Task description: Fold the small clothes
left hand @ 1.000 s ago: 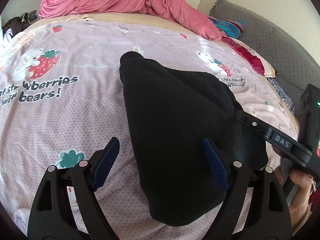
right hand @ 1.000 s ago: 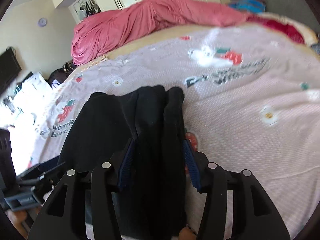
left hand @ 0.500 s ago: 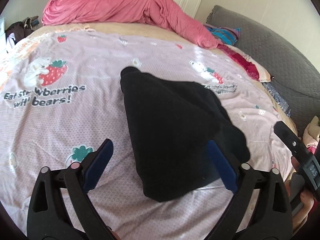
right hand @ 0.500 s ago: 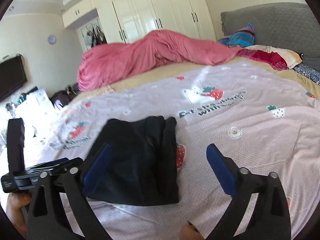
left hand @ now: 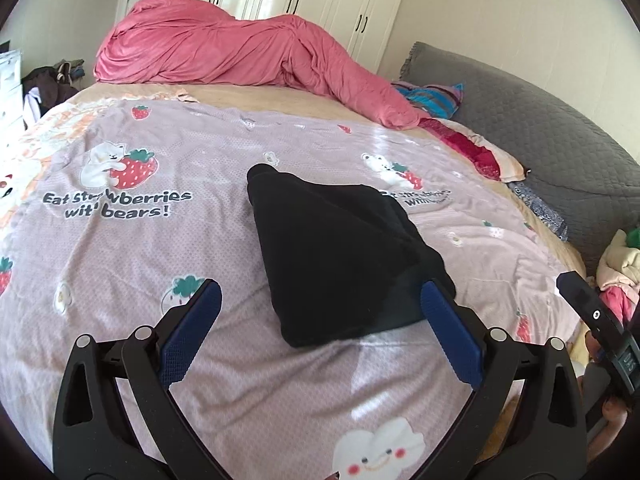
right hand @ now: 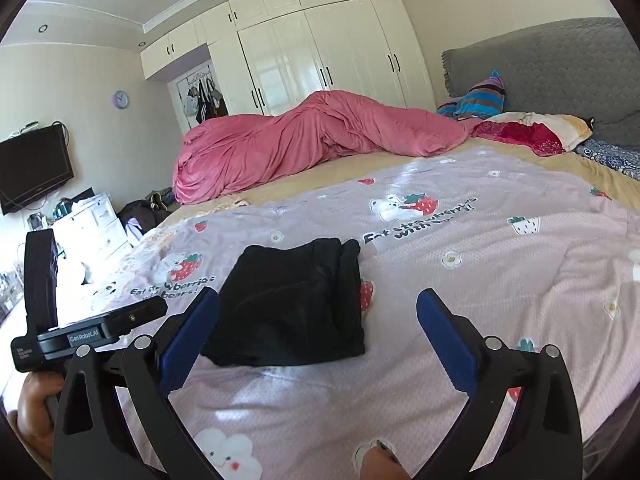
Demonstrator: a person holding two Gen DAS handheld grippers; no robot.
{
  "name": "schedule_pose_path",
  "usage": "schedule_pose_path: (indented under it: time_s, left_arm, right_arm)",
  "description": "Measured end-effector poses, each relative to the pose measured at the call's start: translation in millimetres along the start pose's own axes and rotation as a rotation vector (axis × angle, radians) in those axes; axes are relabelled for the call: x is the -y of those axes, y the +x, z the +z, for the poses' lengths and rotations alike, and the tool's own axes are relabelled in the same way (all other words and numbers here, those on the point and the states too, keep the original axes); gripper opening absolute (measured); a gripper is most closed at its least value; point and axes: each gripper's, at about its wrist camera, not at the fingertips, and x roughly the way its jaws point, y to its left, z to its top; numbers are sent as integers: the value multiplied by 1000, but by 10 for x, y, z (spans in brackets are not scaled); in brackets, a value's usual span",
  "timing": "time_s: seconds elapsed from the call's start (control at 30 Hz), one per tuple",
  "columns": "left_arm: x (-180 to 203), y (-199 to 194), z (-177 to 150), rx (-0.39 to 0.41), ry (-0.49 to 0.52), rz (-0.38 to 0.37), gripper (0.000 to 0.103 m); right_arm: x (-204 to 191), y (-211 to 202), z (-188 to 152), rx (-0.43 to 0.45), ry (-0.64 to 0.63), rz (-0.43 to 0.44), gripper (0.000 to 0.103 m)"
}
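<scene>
On the strawberry-print bedspread [left hand: 248, 360] your folded black garment [left hand: 336, 256] lay released, both the left gripper [left hand: 320, 344] and right gripper [right hand: 318, 340] spread wide and empty (a careless sweep could have undone the loose fold).

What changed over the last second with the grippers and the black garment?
The right gripper let go of the black garment: a second ago its pads squeezed the folded edge, now the jaws are opening and nothing is between them. The left gripper opened wider. Both pulled back toward the person, so the garment looks smaller and farther off. The garment stayed folded, in the same spot on the strawberry bedspread.
</scene>
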Motion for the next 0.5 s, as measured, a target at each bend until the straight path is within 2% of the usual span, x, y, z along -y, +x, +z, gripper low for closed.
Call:
schedule_pose_path:
  time_s: [0.27, 0.5]
  left_arm:
    - [43, -245, -203, 21, 25, -7, 94]
    - [25, -343, -458, 18, 34, 0, 94]
  right_arm:
    - [-154, -266, -128, 27, -45, 5, 99]
    - [-159, -336, -387, -10, -48, -13, 99]
